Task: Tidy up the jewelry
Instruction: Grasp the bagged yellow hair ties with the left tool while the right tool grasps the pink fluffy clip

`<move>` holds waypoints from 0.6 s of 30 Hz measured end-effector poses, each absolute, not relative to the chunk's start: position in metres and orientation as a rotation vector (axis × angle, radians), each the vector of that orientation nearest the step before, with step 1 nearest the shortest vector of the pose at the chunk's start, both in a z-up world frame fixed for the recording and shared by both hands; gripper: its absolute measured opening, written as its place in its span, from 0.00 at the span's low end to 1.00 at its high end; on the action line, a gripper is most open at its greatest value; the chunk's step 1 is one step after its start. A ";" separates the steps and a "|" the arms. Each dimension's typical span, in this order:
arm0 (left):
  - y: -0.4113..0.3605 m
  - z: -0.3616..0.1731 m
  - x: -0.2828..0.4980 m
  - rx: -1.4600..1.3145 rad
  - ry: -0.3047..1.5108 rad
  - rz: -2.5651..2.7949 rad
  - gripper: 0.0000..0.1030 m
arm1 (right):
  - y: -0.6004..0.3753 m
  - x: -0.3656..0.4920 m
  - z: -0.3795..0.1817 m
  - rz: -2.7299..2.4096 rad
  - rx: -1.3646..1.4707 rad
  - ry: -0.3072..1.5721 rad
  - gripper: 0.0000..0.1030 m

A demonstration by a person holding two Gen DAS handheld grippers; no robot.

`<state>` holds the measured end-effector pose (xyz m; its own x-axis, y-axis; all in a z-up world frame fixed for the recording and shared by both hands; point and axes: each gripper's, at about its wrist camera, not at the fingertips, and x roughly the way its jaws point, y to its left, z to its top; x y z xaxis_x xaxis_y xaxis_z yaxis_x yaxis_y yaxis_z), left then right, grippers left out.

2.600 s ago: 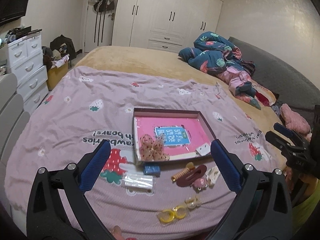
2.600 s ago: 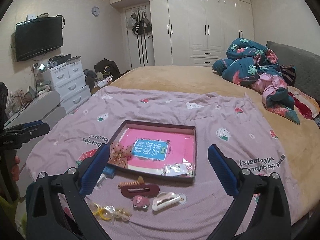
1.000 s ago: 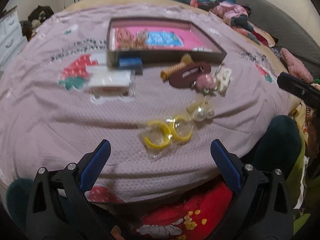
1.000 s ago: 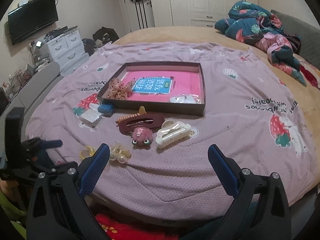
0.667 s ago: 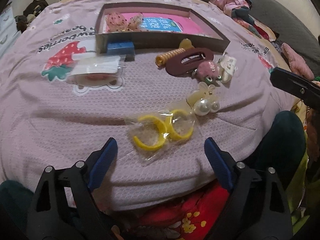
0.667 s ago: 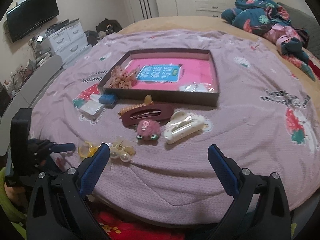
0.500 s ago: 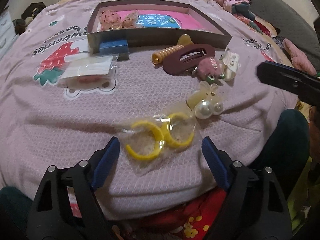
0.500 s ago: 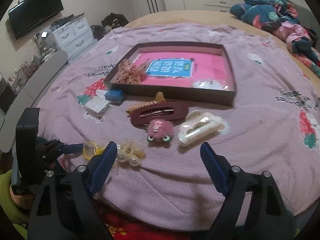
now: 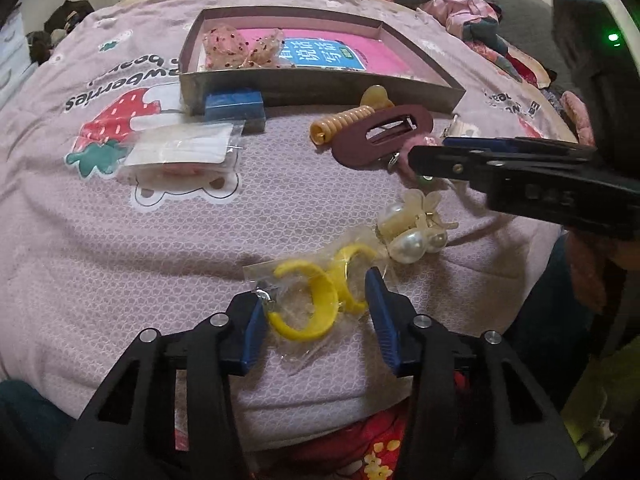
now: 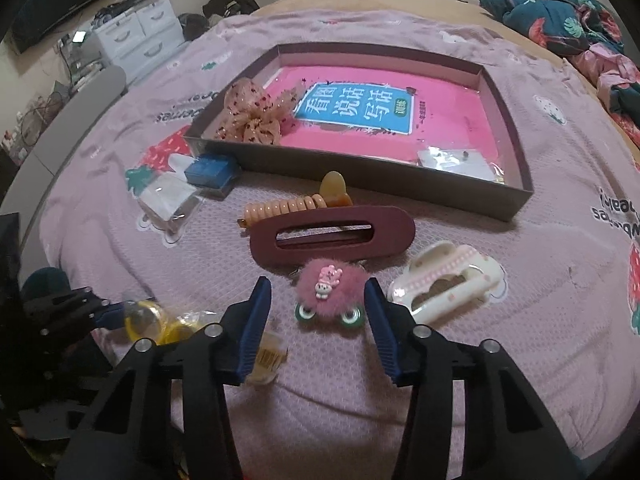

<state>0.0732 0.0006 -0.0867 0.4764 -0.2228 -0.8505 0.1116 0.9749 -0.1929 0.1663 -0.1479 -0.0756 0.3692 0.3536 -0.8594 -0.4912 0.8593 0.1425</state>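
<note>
On the bed, the left gripper has its fingers narrowed around the bagged yellow hoop earrings, apparently not yet pinching them. These lie well in front of the tray. The right gripper, fingers narrowed and holding nothing, brackets the pink fuzzy clip, nearer the tray.

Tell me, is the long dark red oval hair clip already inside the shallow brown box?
No, the dark red hair clip lies on the bedspread outside the brown box.
</note>
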 end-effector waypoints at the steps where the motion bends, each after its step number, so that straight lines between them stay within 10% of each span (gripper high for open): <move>1: 0.002 -0.086 0.072 -0.121 1.054 -0.207 0.34 | -0.147 0.168 -0.078 0.543 -0.151 1.068 0.41; 18: 0.032 -0.055 0.068 -0.189 0.987 -0.171 0.28 | -0.152 0.166 -0.072 0.552 -0.151 1.017 0.25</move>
<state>0.0677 0.0323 -0.0546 0.5399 -0.2286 -0.8101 0.0573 0.9702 -0.2355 0.1656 -0.1521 -0.0720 0.4031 0.3659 -0.8388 -0.5033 0.8542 0.1307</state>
